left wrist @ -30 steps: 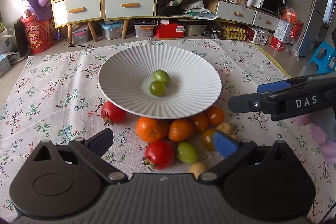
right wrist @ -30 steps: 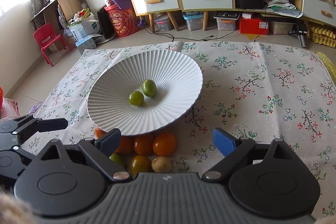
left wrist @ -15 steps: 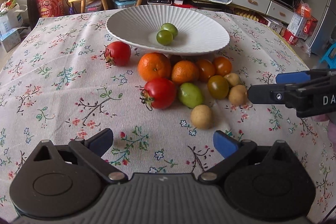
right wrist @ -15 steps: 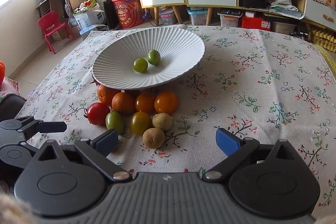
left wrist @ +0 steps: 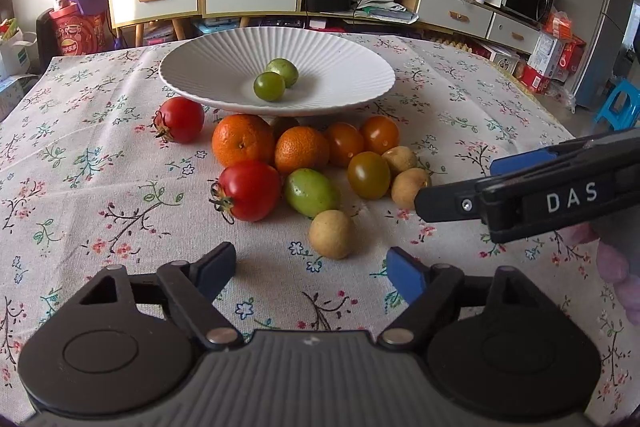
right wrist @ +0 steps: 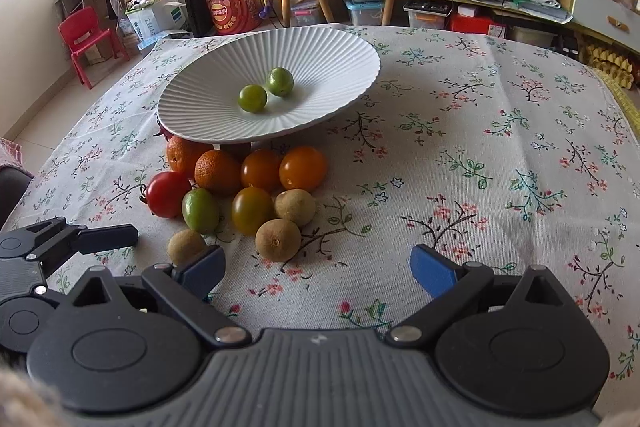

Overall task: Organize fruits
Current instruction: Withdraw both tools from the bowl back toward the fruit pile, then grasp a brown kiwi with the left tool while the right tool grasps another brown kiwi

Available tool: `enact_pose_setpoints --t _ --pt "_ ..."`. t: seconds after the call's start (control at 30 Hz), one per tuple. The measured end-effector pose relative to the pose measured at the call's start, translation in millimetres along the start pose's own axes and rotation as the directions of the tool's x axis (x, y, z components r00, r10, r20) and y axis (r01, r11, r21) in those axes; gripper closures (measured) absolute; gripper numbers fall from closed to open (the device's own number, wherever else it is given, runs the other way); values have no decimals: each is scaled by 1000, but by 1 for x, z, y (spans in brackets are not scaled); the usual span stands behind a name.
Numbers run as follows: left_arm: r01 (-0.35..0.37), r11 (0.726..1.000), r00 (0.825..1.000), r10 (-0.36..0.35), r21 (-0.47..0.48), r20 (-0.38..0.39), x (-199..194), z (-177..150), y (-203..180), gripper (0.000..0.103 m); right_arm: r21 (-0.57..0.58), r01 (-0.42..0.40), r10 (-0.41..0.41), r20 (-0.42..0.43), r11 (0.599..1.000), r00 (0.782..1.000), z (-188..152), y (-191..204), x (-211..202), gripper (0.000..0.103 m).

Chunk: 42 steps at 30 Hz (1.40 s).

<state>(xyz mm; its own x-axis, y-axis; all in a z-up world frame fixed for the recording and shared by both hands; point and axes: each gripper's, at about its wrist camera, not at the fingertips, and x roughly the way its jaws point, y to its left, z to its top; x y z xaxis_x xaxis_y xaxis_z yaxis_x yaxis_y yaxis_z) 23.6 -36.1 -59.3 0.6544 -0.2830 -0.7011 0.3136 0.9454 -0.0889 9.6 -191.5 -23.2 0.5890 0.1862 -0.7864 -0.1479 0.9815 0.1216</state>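
You are early in the job, by the look of it: only two small green fruits (left wrist: 276, 79) lie in the white plate (left wrist: 340, 67), touching each other near its middle, and the rest of the fruit sits in a tight cluster on the floral tablecloth (left wrist: 80, 163) just in front of the plate.

The plate is wide, shallow and finely ribbed, with a hard, matte look. The cloth is a coarse weave, slightly creased.

Largest of the loose fruit are two dimpled oranges (left wrist: 244, 143) and two glossy red tomatoes (left wrist: 250, 191) with dry calyxes. Then come smooth orange and amber cherry tomatoes (left wrist: 368, 174), an oval green one (left wrist: 310, 193), and dull, rough-skinned brown longan-like fruits (left wrist: 332, 233).

Your left gripper (left wrist: 310, 269) is spread wide and holds nothing, low over the cloth with the nearest brown fruit just ahead. Your right gripper (right wrist: 318, 265) is likewise wide apart and empty, near the brown fruits (right wrist: 278, 239).
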Motion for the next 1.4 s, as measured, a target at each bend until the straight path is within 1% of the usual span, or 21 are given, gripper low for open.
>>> enact_pose_setpoints --t 0.03,0.17,0.23,0.27,0.33,0.37,0.43,0.47,0.5,0.53,0.7,0.77,1.1,1.17,1.2,1.27,1.4 --pt "9 1000 1000 -9 -3 1 -1 1 -1 33 1 2 -2 -3 1000 1000 0 0 1 5" --pt "18 1000 1000 -18 0 4 0 2 -3 44 -2 6 -6 -9 1000 1000 -1 1 1 6" --pt "26 1000 1000 -26 -3 6 1 3 -3 53 -4 6 -6 -10 1000 1000 -1 2 1 6" --pt "27 1000 1000 -27 -5 6 1 3 -3 54 -4 7 -7 -10 1000 1000 0 2 2 7" --pt "31 999 1000 -31 -10 6 1 4 -3 62 -7 7 -7 -11 1000 1000 -1 3 2 8" --pt "33 999 999 -33 -13 6 1 4 -3 64 -8 6 -6 -11 1000 1000 -1 3 2 9" --pt "42 999 999 -42 -16 3 1 5 -2 74 -11 5 -5 -13 1000 1000 -1 4 2 10" --pt "45 999 999 -45 -16 2 1 5 -2 76 -13 5 -5 -14 1000 1000 -1 4 2 11" --pt "49 999 999 -49 -17 -1 1 5 -2 82 -15 5 -5 -15 1000 1000 -1 4 3 11" --pt "52 998 999 -52 -18 -4 1 6 -2 84 -16 4 -5 -16 1000 1000 -2 5 3 13" --pt "51 998 999 -51 -22 -14 0 7 -1 86 -24 2 -2 -16 1000 1000 -2 7 4 20" --pt "49 998 999 -50 -24 -18 -1 6 -1 86 -25 -1 1 -18 1000 1000 -2 7 5 25" --pt "42 998 998 -43 -42 -35 -7 6 4 86 -52 -4 4 -10 999 1000 -1 15 7 42" --pt "43 998 998 -44 -44 -35 -8 6 5 86 -58 -8 7 -5 998 1000 0 16 8 49" --pt "43 998 998 -45 -45 -35 -8 6 5 86 -60 -10 9 -4 998 1000 1 16 8 51" --pt "44 998 998 -46 -48 -35 -9 6 5 86 -62 -15 15 -2 998 1000 1 18 9 58" --pt "48 998 998 -50 -47 -32 -11 8 5 86 -73 -25 25 -1 997 1000 2 21 10 67"
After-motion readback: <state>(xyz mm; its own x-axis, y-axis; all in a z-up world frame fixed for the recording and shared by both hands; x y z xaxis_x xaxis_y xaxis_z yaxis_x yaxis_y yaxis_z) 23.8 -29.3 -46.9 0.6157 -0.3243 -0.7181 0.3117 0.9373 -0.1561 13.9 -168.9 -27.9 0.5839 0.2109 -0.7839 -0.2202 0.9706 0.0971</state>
